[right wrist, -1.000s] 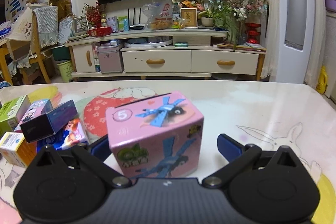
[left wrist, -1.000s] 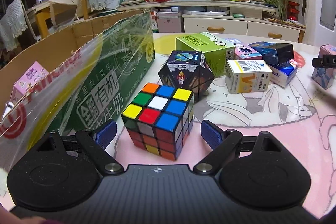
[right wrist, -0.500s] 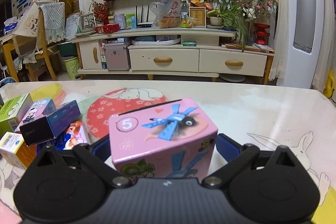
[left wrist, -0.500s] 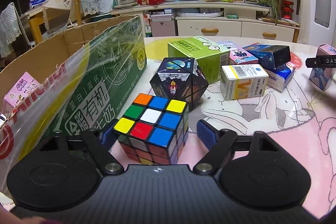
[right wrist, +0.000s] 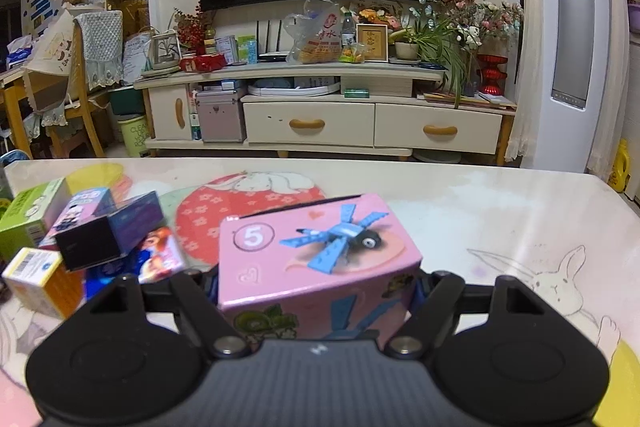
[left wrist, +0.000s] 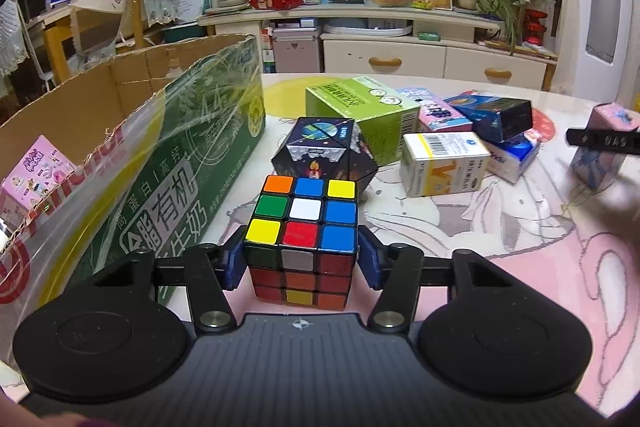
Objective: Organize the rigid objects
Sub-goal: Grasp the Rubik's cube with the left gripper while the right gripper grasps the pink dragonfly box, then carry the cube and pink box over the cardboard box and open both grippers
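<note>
Down at the table's near edge, the left gripper is closing its jaws around a scrambled puzzle cube, blue pads right at its two side faces, the cube standing on the rabbit-print tablecloth just beside the open cardboard carton. That cube looks hard and blocky but slick-faced, and its layers can twist, so flat pressure across opposite sides, low and centred, seems the safe hold. Over on the right, the right gripper is closing as well, jaws against the flanks of a pink toy box; light, hollow card by the look of it, likely to dent if squeezed hard, so the stiffer side walls near the edges are the place. Readable marks: a circled "5" and a blue brick dragonfly on the pink lid, large Chinese characters including "有机" on the carton's green side, and a barcode and an orange "V" on a small white box.
</note>
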A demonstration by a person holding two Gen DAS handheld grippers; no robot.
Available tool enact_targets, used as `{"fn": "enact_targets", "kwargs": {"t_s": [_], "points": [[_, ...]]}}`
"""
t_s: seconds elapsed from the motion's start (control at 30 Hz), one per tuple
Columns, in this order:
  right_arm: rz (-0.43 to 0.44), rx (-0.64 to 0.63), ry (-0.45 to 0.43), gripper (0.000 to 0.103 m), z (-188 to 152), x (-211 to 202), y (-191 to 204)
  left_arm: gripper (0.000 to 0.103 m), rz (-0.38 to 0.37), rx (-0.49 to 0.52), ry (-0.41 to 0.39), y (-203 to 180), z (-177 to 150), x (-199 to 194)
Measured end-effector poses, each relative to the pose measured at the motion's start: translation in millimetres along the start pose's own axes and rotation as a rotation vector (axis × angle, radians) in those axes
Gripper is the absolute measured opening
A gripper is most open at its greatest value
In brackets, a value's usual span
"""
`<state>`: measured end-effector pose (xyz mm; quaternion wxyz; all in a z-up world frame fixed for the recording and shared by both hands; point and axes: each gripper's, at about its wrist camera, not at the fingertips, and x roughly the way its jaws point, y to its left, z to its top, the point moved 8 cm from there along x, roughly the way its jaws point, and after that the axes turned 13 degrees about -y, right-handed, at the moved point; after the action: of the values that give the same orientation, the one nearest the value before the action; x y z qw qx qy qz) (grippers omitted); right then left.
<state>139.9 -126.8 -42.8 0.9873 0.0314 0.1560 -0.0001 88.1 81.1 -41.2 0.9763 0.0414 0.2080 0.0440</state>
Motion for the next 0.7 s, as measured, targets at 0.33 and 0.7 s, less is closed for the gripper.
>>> {"fn": "enact_targets", "kwargs": {"t_s": [0.33,0.7], "points": [[0.049,-0.032,0.019,0.077,-11.7,-28.3,41.7,0.067,-0.068,0.014,0.002,-11.2,-3.2,-8.1],[0.068,-0.016,0.067,0.077,-24.3,-66.8,76.6,0.067,-0.146,0.007,0.010,-13.5,-3.9,-21.3]]}}
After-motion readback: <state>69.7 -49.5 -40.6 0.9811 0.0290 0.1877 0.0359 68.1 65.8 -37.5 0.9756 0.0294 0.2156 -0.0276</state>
